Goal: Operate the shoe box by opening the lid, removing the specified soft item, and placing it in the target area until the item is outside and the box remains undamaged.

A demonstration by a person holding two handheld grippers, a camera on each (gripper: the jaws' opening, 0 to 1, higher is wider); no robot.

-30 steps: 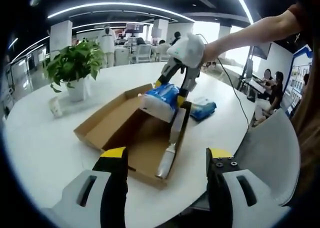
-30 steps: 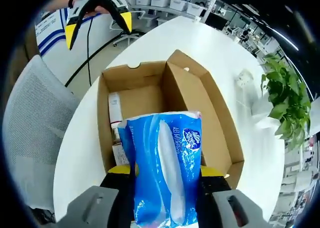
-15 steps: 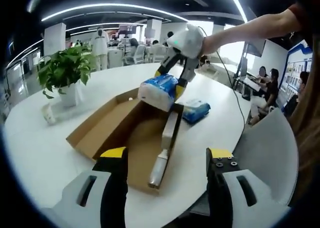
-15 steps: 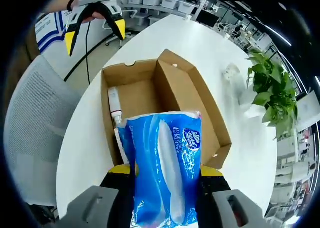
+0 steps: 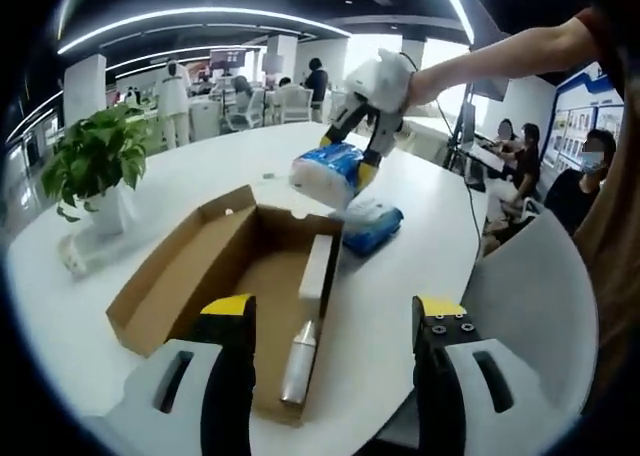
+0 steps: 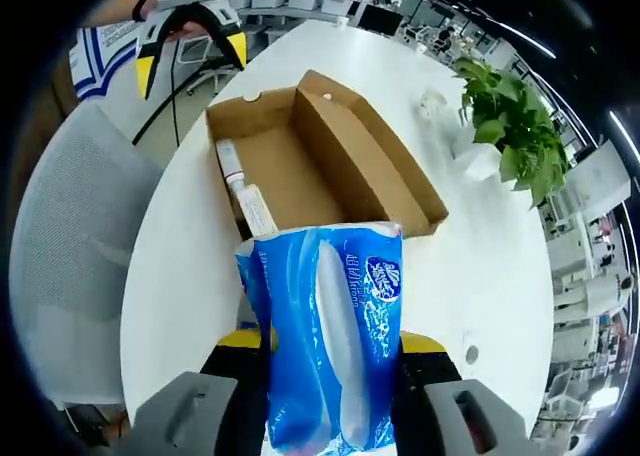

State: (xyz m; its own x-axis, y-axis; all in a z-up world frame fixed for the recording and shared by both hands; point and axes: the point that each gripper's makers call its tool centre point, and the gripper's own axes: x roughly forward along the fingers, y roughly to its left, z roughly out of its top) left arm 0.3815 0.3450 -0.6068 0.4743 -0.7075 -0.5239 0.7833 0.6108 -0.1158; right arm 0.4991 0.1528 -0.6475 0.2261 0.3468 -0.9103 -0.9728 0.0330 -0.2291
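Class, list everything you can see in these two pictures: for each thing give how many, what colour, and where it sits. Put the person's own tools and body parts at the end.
Shoe box: one, brown cardboard, open on the table.
Tissue pack: one, blue and white, held in the air beyond the box's end.
Second blue pack: one, blue, on the table beside the box.
Items left in the box: white tube and carton along one wall; number unclear.
Potted plant: one, green in a white pot, on the table.
Table: one, white, round.
Chair: one, grey mesh, at the table's edge.
Right hand-held gripper: one, grey with yellow tips, shut on the tissue pack.
Left hand-held gripper: one, open, empty.
Person's arm: one, behind the right hand-held gripper.
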